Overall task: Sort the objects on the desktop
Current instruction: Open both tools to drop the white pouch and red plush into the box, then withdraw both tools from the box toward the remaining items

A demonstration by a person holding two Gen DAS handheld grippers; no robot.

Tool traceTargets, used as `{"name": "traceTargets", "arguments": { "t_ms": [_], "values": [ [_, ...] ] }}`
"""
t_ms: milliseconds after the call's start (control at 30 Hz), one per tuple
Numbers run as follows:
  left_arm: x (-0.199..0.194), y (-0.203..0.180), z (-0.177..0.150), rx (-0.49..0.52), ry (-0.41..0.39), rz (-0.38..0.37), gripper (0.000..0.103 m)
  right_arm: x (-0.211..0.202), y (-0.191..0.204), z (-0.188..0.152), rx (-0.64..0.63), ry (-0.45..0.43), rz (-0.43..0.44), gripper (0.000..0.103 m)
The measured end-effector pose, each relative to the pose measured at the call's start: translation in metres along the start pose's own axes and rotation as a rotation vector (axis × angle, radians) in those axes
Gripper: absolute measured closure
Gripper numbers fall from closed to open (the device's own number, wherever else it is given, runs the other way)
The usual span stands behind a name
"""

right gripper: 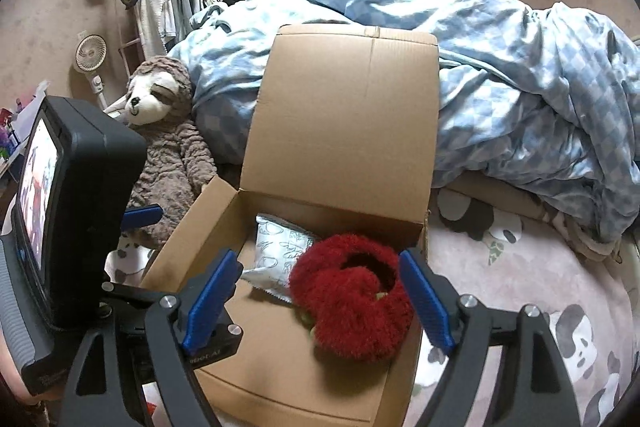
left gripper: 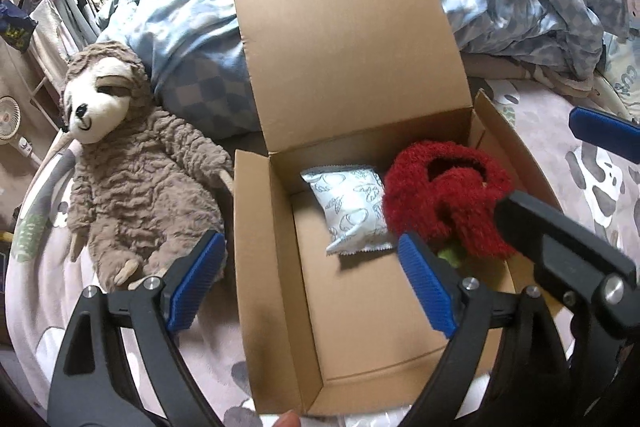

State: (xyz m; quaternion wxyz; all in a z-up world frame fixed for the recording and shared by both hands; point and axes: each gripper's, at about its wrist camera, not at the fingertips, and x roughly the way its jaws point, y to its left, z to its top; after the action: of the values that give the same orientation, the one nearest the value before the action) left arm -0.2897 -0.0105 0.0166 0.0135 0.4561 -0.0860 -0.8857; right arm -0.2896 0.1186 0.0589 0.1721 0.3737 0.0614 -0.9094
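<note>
On the left side of the bed (left gripper: 560, 155), near its edge, a plush sloth (left gripper: 132, 163) lies on its back, its shaggy brown fur rippled in soft ridges, its face cream with dark eye stripes and a small black nose. Its head rests against the rumpled blue-and-white checked duvet (left gripper: 192, 27) heaped across the far side of the bed. Just beside the sloth's right flank stands an open cardboard box (left gripper: 280, 247) of plain brown corrugated board, its tall lid flap upright at the back. Inside, toward the back wall, lies a flat white sachet (left gripper: 352, 211) with crimped edges and a pale blue leaf print, and touching it on the right, in the back right corner, sits a fuzzy red plush toy (left gripper: 448, 203) of looped, curly pile with a bit of green beneath it. The left gripper (left gripper: 316, 283) hangs wide, one ribbed blue pad over the sloth's legs, the other over the box floor, holding nothing. The right gripper (right gripper: 320, 303) is likewise spread wide and holds nothing, its pads flanking the red toy without touching it.
</note>
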Motion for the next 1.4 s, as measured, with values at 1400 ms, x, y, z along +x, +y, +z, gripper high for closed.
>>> {"name": "traceTargets", "arguments": {
  "t_ms": [1400],
  "values": [
    [-0.078, -0.05, -0.128, 0.12, 0.019, 0.043, 0.013, -0.091, 0.032, -0.121, -0.018, 0.079, 0.043, 0.019]
  ]
}}
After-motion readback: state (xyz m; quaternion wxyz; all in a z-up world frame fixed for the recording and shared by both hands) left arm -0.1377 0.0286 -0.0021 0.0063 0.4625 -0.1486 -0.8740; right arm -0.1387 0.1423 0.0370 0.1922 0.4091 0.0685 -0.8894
